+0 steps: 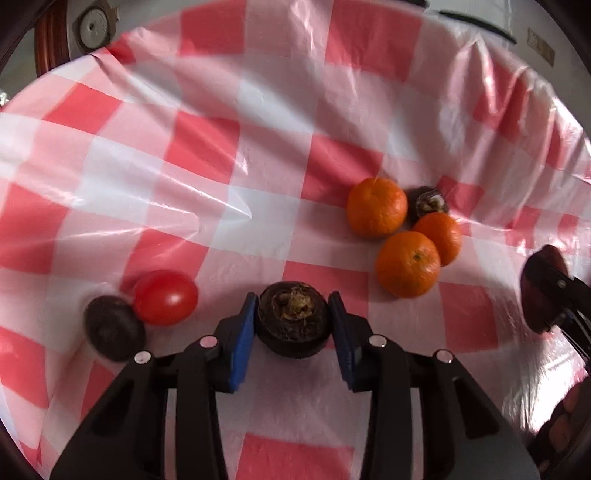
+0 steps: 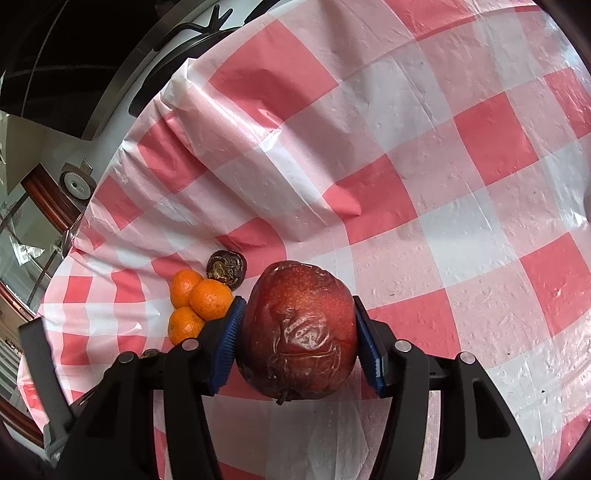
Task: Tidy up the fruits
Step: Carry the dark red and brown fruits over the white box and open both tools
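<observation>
My left gripper (image 1: 292, 314) is shut on a dark brown round fruit (image 1: 293, 319), low over the red-and-white checked cloth (image 1: 221, 155). To its left lie a red tomato (image 1: 165, 297) and another dark fruit (image 1: 112, 328), touching. To its upper right three oranges (image 1: 376, 206) sit clustered with a third dark fruit (image 1: 428, 199). My right gripper (image 2: 297, 325) is shut on a wrinkled red apple (image 2: 299, 328); it also shows at the right edge of the left wrist view (image 1: 546, 291). The oranges (image 2: 210, 299) and a dark fruit (image 2: 226, 268) lie to its left.
The cloth is creased, with raised folds (image 2: 280, 155) across its far part. Beyond the cloth's far edge are a white appliance with a metal rim (image 2: 155, 85) and a round grey fitting (image 1: 92, 27). Wooden trim (image 2: 48, 195) lies past the left edge.
</observation>
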Available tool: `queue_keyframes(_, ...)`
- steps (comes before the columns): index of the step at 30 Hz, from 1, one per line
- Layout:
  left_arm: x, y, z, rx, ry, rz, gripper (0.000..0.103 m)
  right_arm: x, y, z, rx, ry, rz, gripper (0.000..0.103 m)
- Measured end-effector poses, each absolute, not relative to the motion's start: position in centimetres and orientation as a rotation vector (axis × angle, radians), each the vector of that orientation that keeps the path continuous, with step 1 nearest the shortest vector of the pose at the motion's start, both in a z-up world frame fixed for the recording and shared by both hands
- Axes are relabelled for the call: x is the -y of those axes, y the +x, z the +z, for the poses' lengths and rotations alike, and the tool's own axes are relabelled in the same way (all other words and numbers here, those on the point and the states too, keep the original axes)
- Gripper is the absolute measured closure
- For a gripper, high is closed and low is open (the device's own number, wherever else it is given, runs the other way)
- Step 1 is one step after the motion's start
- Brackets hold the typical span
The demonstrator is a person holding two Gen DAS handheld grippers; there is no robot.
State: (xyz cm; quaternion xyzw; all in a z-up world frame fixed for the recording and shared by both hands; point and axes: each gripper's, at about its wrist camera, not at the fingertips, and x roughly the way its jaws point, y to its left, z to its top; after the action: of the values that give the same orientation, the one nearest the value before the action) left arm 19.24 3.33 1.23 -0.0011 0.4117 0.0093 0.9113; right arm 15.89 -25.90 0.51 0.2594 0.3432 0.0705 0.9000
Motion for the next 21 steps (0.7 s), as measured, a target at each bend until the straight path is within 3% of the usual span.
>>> queue_keyframes(10, -5.1, 6.2, 3.7, -0.696, -0.167, 0.015, 0.064, 25.9, 15.8, 0.5, -0.702, 0.533, 0.148, 0.047)
queue_keyframes(21, -6.3, 6.3, 3.4, -0.691, -0.237, -0.032, 0.064, 26.1, 15.6, 0.6, -0.688, 0.546, 0.142, 0.047)
